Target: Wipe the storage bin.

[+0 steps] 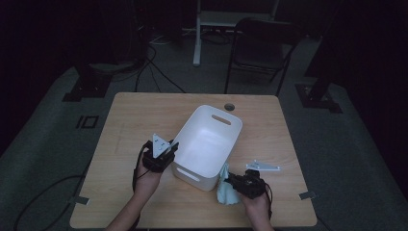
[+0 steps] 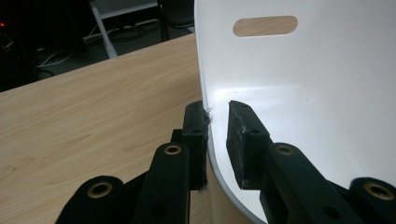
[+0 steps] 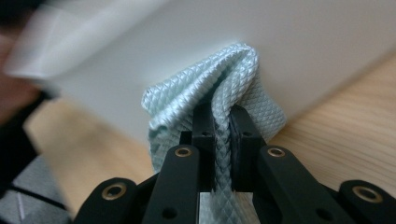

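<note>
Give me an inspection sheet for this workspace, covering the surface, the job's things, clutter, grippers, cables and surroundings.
Surface: light wooden table, with a round grommet hole at the far edge.
Job's things: white plastic bin with handle slots, empty inside; pale green waffle-weave cloth beside its near corner.
Clutter: nothing seen.
Grippers: left gripper straddles the bin's wall, one jaw outside against it, the inner jaw slightly off it; right gripper is shut on the cloth.
Cables: one trails from the left gripper off the table's near edge; more lie on the floor behind.
Surroundings: dark room, folding chair, grey floor.
</note>
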The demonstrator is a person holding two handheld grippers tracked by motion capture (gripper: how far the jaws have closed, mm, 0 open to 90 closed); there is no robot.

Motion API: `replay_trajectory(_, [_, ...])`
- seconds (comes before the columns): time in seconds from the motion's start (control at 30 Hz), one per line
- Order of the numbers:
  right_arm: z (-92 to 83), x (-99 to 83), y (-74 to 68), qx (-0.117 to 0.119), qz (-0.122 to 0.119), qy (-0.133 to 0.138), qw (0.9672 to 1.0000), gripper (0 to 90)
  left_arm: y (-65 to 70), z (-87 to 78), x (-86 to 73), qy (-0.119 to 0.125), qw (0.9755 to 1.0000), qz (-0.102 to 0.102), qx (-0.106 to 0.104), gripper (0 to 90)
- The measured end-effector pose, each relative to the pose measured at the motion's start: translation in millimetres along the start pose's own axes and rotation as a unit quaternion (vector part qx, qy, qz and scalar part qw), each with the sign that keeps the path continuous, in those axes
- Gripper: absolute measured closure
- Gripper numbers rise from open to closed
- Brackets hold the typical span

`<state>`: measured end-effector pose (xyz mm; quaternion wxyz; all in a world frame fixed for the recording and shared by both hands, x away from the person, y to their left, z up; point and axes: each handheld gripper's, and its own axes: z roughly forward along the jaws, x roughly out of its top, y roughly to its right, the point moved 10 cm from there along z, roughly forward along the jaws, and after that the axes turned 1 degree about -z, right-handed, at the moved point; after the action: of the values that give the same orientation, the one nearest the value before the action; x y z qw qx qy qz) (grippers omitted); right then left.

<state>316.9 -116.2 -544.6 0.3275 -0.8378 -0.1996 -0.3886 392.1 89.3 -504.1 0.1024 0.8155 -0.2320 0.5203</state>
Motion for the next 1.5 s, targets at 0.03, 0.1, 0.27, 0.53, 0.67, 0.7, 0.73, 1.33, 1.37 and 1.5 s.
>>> replay_trajectory(0.03, [-4.3,2.7,-6.2,0.004,-0.005,0.009,0.9999,82.8,-0.1,0.0,0.0,0.001,1.0000,-0.002,0.000,77.4])
replay_trajectory(0.1, [-14.6,11.4,-24.4,0.023,-0.017,0.034,0.9990,82.2,-0.2,0.0,-0.1,0.002,1.0000,-0.005,-0.001,77.3])
replay_trajectory(0.27, [-13.2,15.7,-33.3,0.012,-0.045,0.050,0.9976,80.8,1.6,0.0,-0.7,0.006,0.9999,-0.005,-0.010,76.0])
replay_trajectory(0.53, [-0.3,5.2,-17.1,-0.010,-0.044,0.026,0.9986,81.8,3.3,-0.2,-0.9,0.006,0.9999,-0.001,-0.013,75.9])
replay_trajectory(0.67, [7.5,-1.3,-6.5,-0.022,-0.034,0.010,0.9991,81.9,3.4,-0.2,-0.9,0.004,0.9999,0.001,-0.013,75.8])
replay_trajectory(0.7, [10.0,-3.6,-3.1,-0.025,-0.032,0.005,0.9992,81.9,3.5,-0.3,-1.0,0.004,0.9999,-0.002,-0.014,75.8])
replay_trajectory(0.73, [12.4,-5.5,0.3,-0.032,-0.032,-0.001,0.9990,81.9,3.6,-0.4,-1.0,0.003,0.9999,-0.001,-0.014,75.8])
replay_trajectory(1.33, [45.3,-27.9,46.9,-0.053,0.016,-0.051,0.9971,82.0,0.6,-0.5,-0.9,0.004,0.9996,-0.023,-0.013,75.1])
replay_trajectory(1.37, [44.9,-27.1,47.1,-0.053,0.017,-0.051,0.9971,82.1,0.0,-0.8,-1.0,0.002,0.9997,-0.019,-0.012,75.1])
replay_trajectory(1.5, [34.8,-7.9,48.0,-0.041,0.027,-0.019,0.9986,82.2,-0.3,-0.8,-1.0,0.004,0.9996,-0.023,-0.013,74.0])
